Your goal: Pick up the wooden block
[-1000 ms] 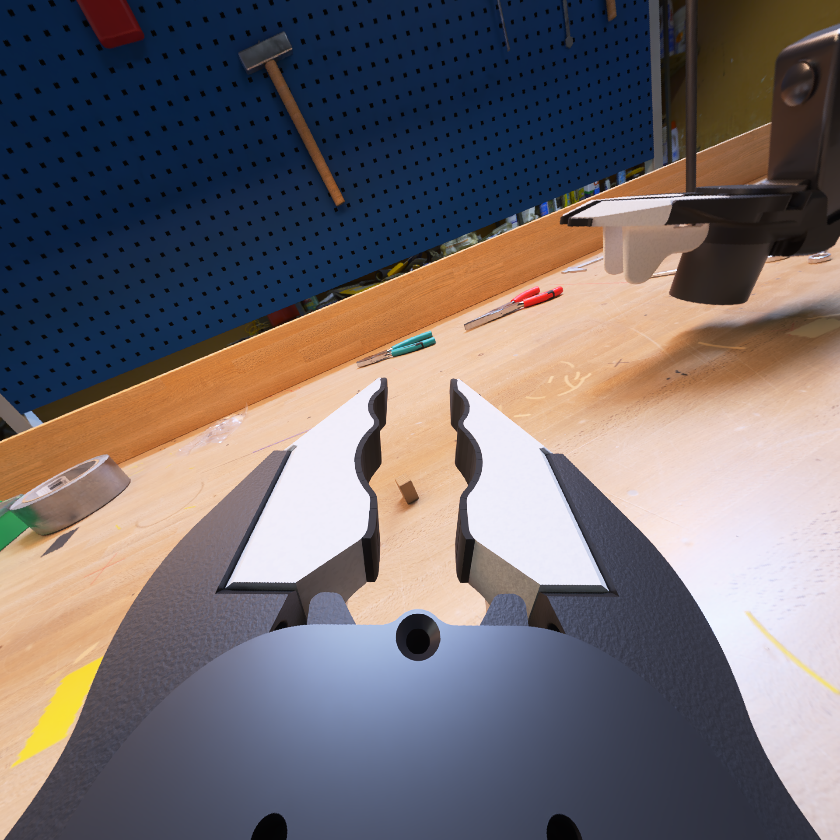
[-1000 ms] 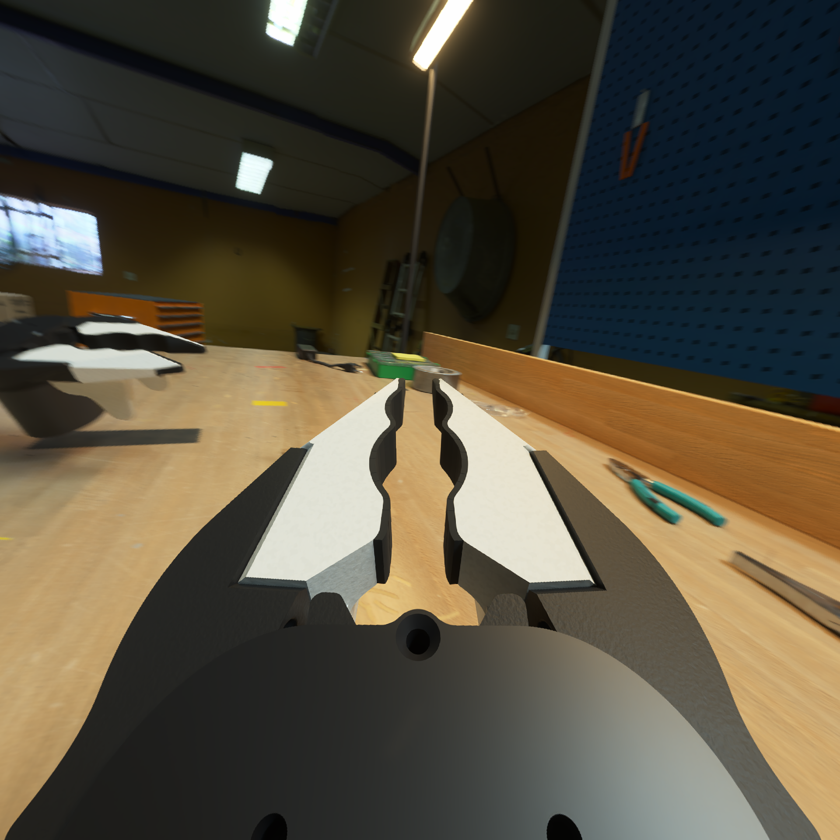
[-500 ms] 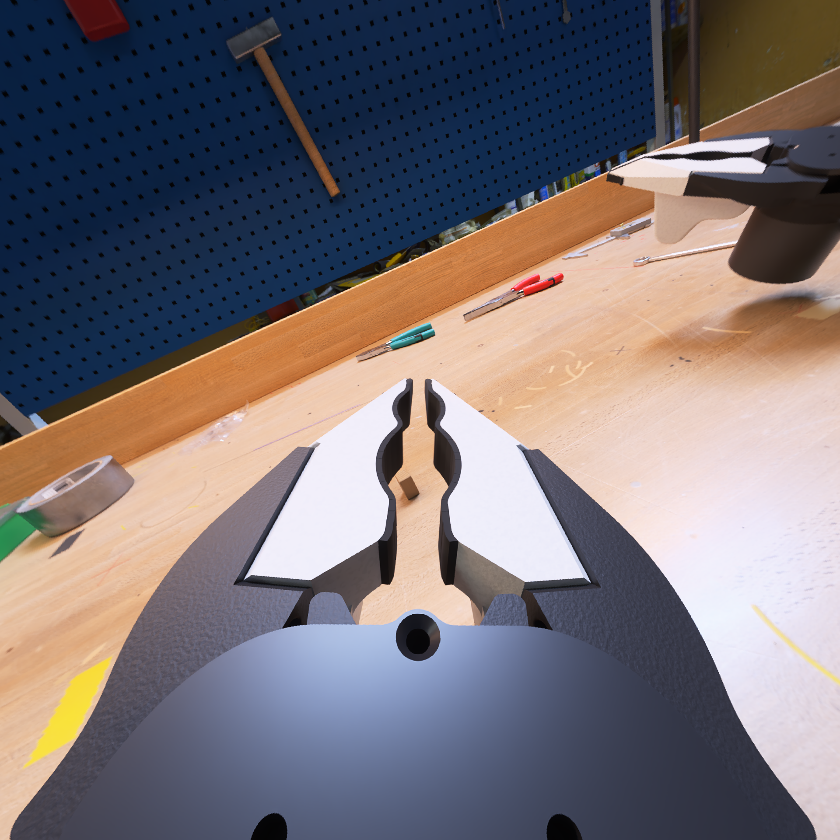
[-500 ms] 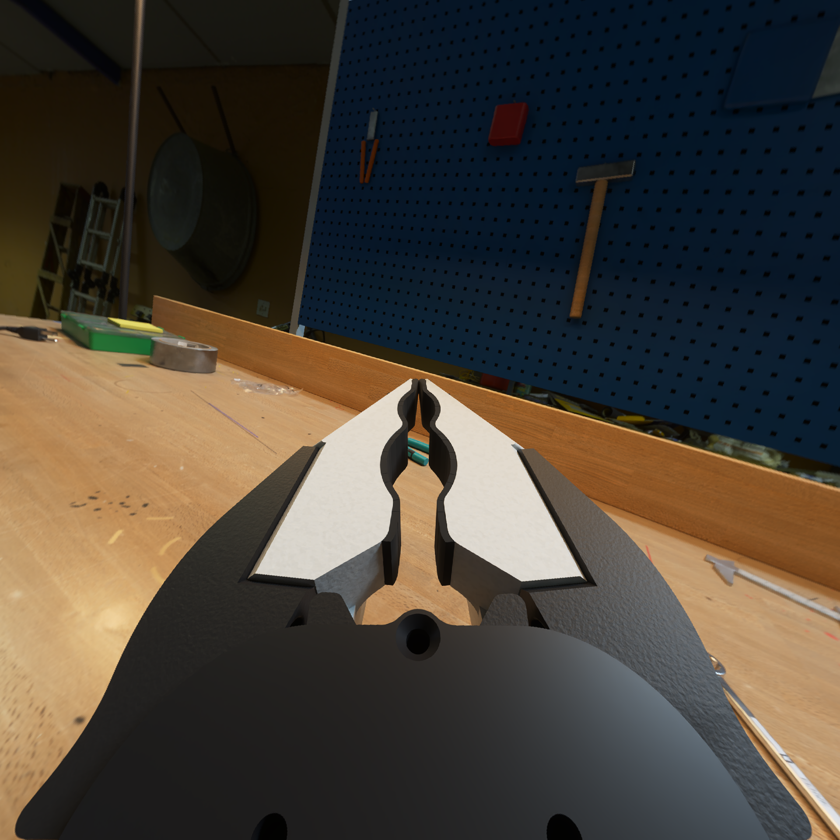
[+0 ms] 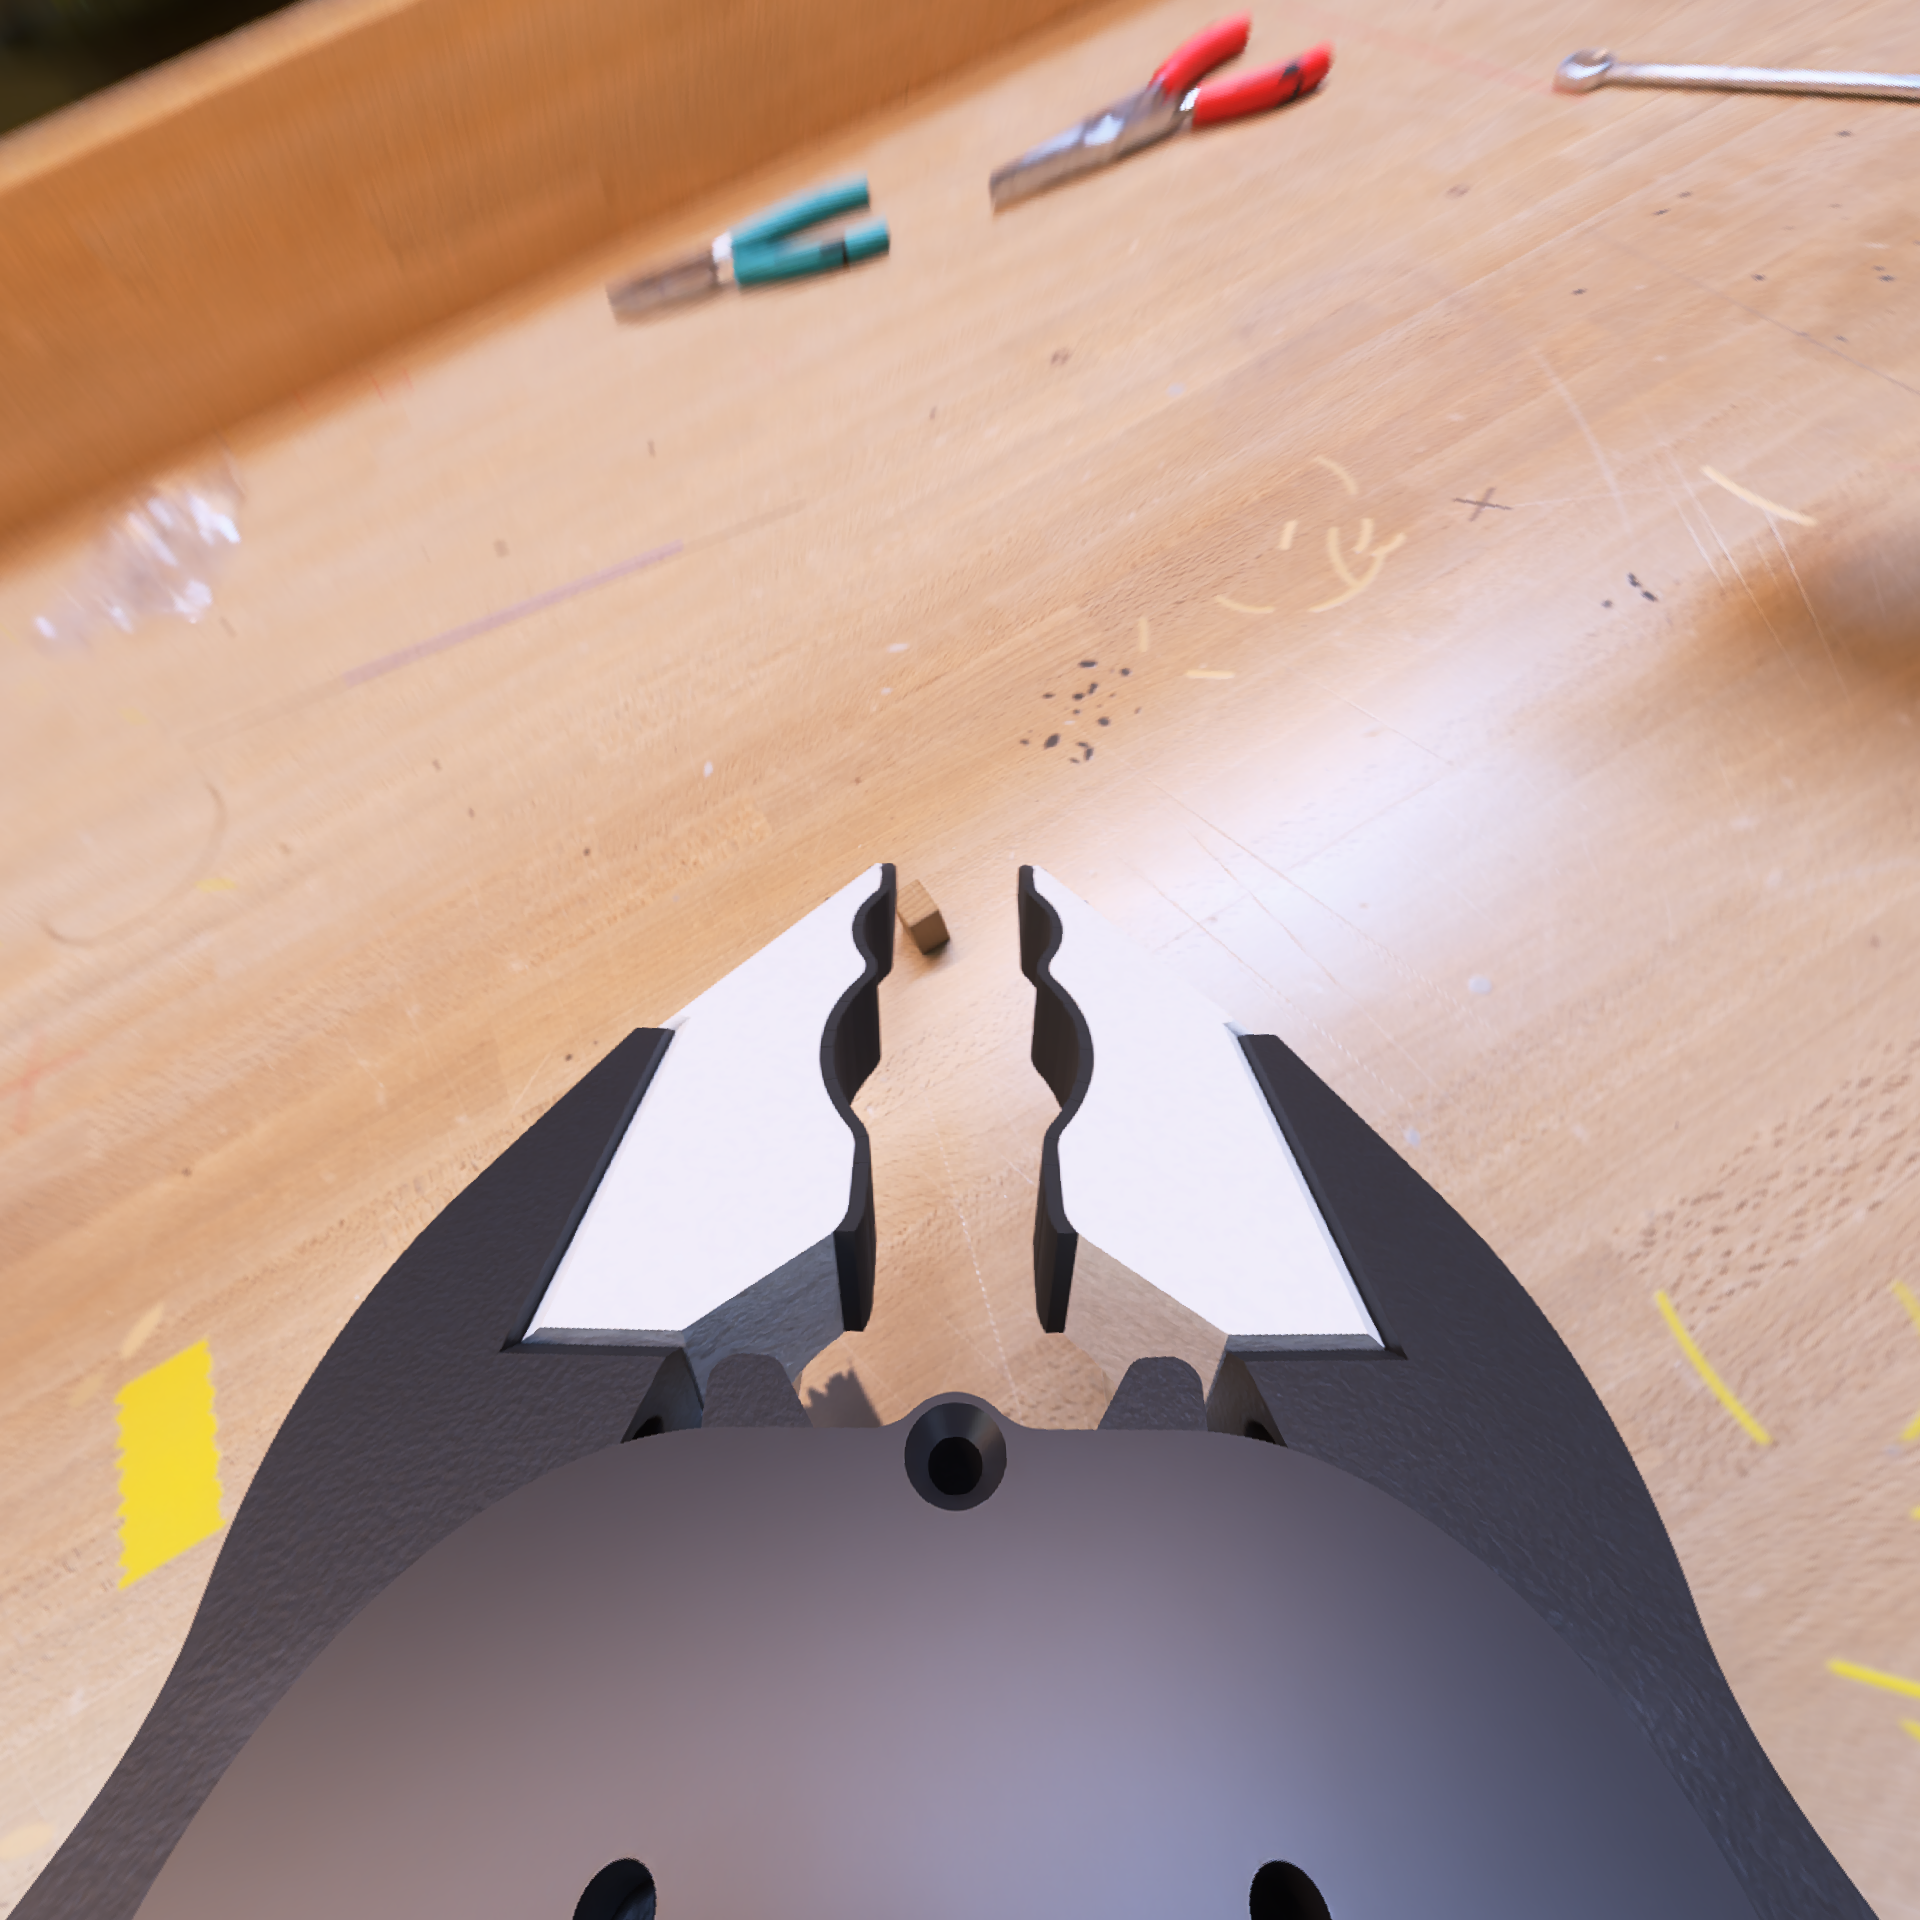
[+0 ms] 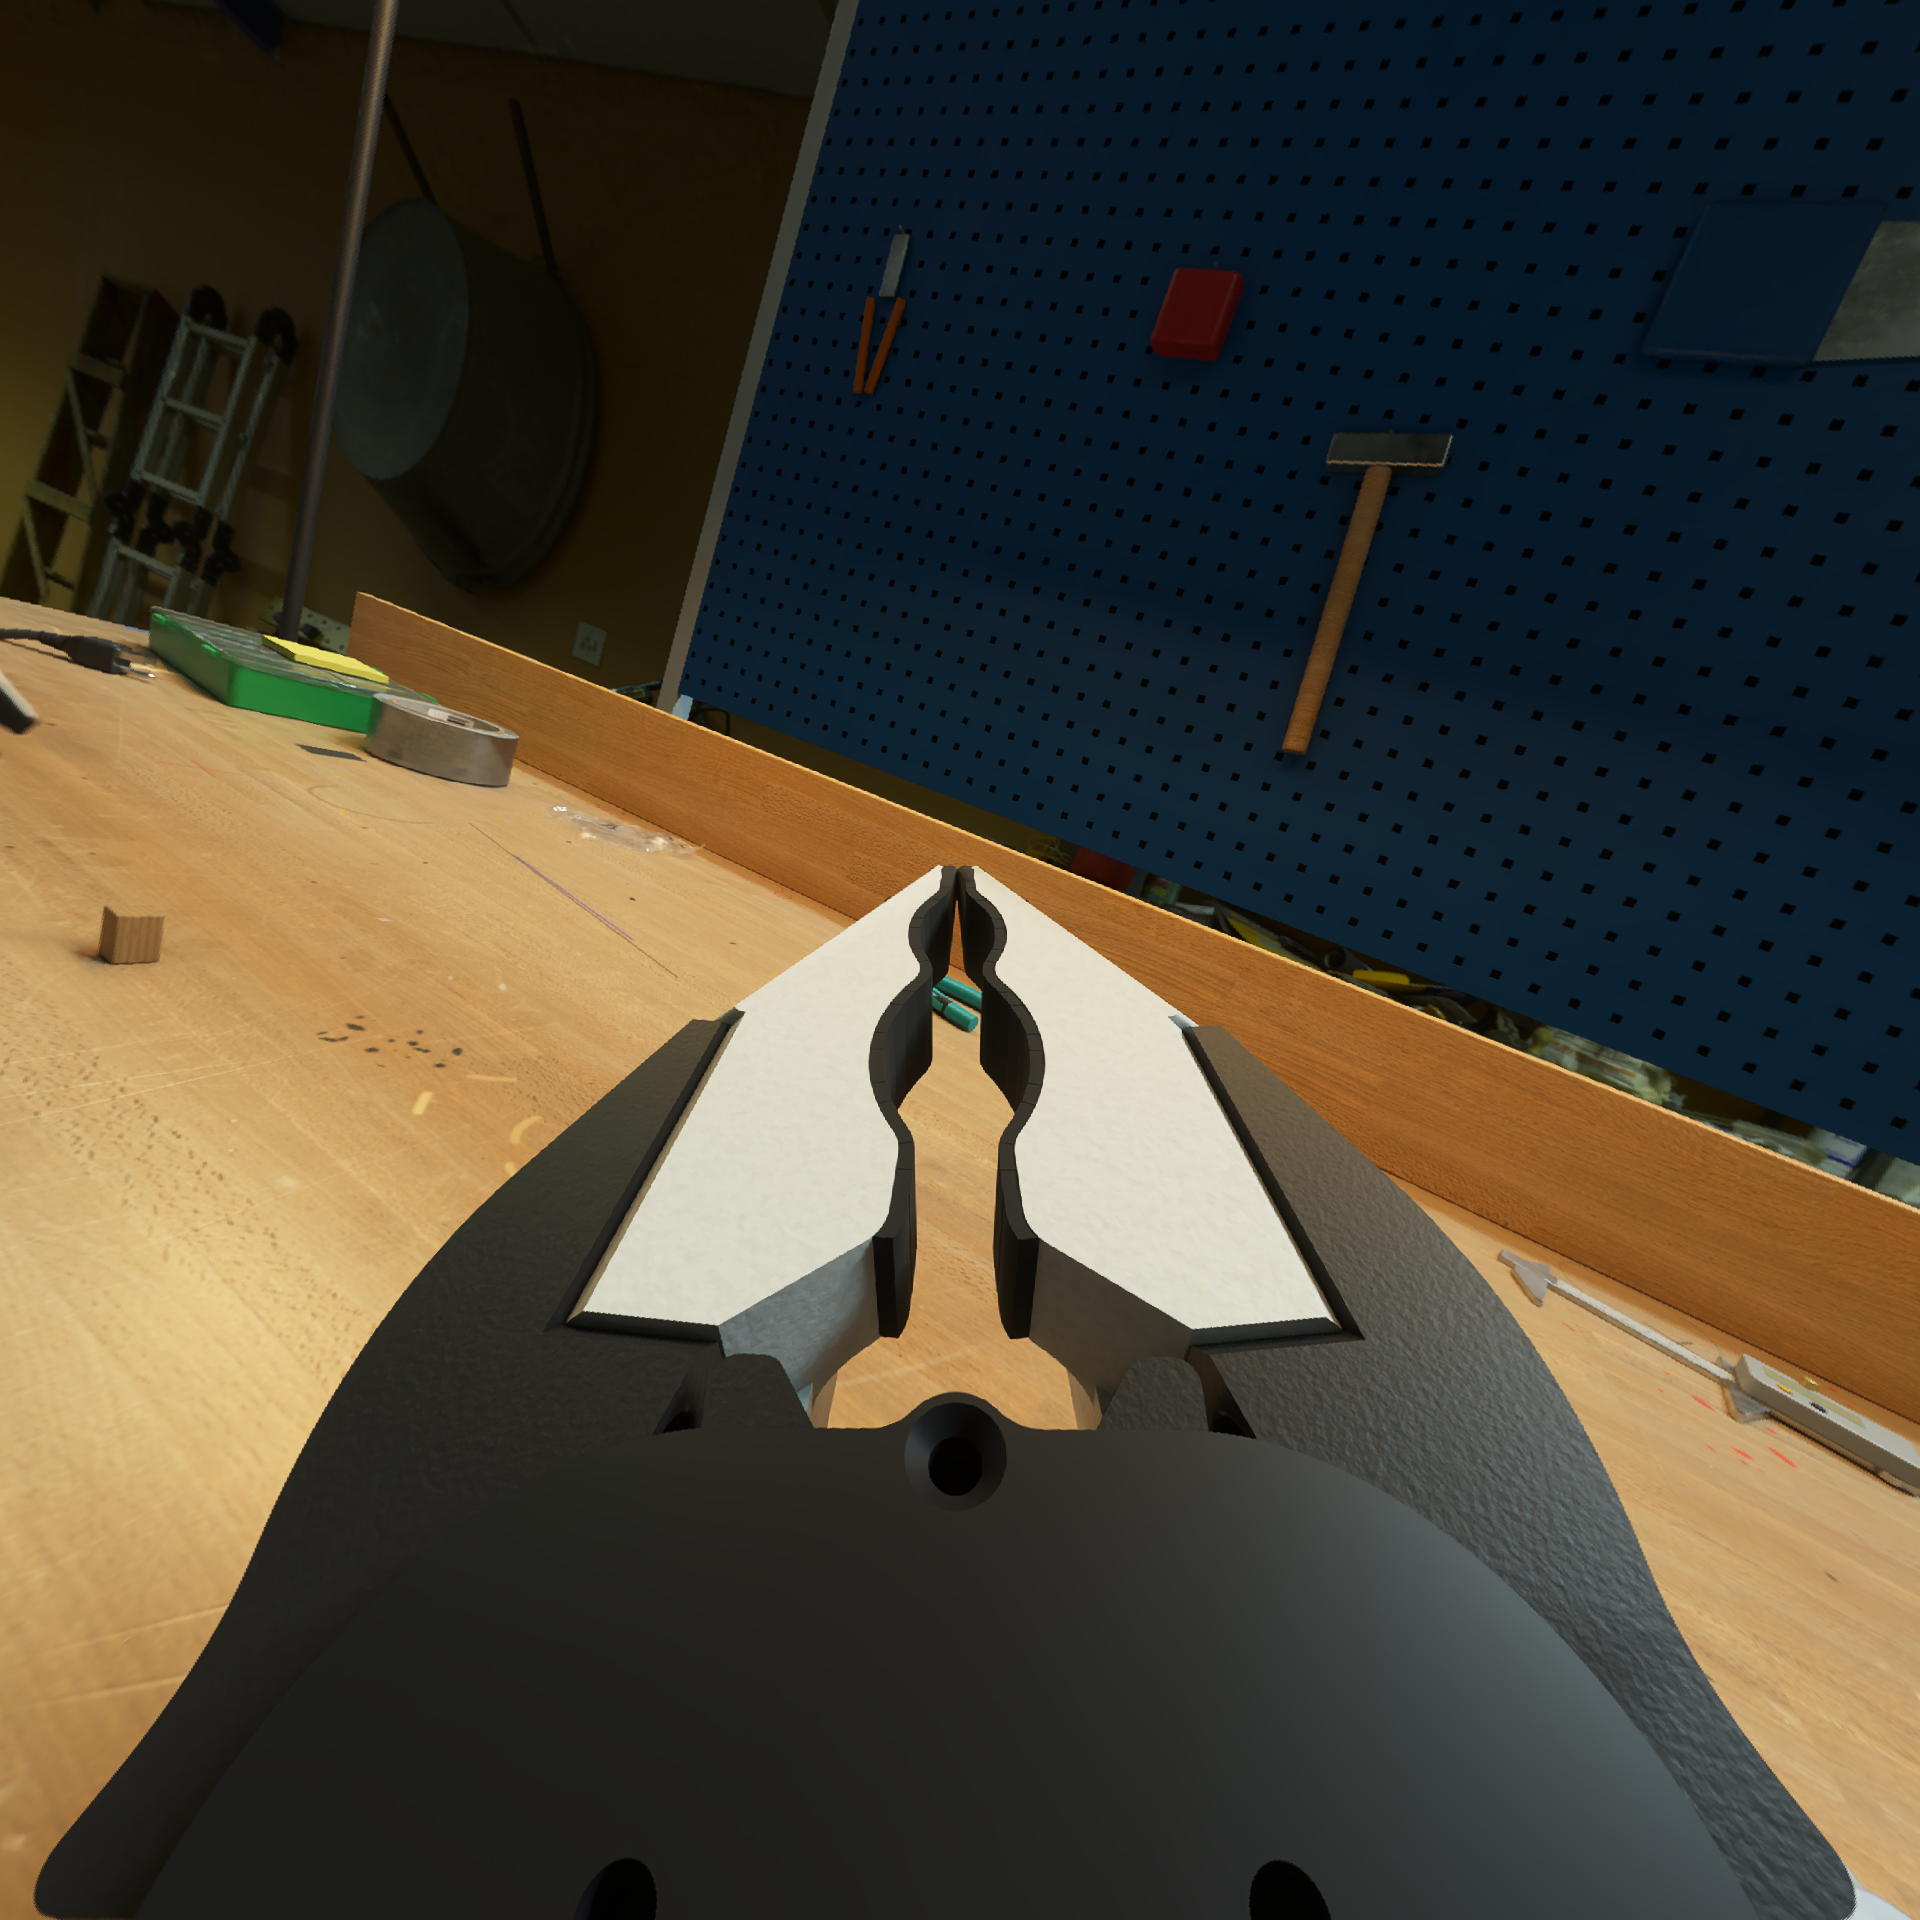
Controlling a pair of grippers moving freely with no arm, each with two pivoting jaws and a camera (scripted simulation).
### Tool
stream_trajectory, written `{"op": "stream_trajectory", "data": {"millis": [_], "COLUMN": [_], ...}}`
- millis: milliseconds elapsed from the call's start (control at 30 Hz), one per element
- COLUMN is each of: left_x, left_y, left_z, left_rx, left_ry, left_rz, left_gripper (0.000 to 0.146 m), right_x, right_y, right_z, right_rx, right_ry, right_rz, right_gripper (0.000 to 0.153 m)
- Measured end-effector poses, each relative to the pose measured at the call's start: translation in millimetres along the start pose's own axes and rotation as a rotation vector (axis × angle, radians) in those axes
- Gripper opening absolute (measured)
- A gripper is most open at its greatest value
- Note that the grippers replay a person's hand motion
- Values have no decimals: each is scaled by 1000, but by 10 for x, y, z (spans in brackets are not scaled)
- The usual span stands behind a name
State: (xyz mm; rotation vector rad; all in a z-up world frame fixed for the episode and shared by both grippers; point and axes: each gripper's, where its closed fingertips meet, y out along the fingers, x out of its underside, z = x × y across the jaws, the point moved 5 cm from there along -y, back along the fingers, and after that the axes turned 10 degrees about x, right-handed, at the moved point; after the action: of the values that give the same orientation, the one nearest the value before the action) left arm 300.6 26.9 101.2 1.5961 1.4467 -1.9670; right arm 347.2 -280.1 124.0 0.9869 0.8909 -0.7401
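Observation:
A small wooden block lies on the wooden workbench, seen between the tips of my left gripper, close to the left fingertip. The left gripper is open and tilted down at the bench; how far above the block it is I cannot tell. The block also shows in the right wrist view, far left on the bench. My right gripper is shut and empty, off to the side, pointing toward the bench's back board.
Green-handled pliers, red-handled pliers and a wrench lie farther back. A tape roll and green case sit at the left. A raised wooden board and blue pegboard stand behind.
My left gripper has opened, pitched downward and come nearer the block, which now sits at its fingertips. My right gripper has closed fully and turned slightly; it has left the left wrist view.

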Motion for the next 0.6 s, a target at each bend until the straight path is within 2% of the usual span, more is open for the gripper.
{"op": "stream_trajectory", "data": {"millis": [100,233,367,500,600], "left_x": [-108,-128,-58,26,74], "left_y": [131,339,432,430,468], "left_z": [-179,-204,-325,-391,-380], "left_rx": [52,224,162,136,135], "left_ry": [-178,-438,-567,-751,-863], "left_rz": [-192,-523,-729,-791,-768], "left_gripper": [31,40,38,32,29], "right_x": [-23,-37,-40,-41,-42], "right_y": [-60,-103,-116,-116,-117], "right_z": [-5,-6,-7,-9,-15], "right_rx": [6,10,9,2,-6], "right_ry": [-2,7,15,28,43], "right_rz": [-5,-11,-14,-14,-14], "right_gripper": [0,0,0,0,0]}}
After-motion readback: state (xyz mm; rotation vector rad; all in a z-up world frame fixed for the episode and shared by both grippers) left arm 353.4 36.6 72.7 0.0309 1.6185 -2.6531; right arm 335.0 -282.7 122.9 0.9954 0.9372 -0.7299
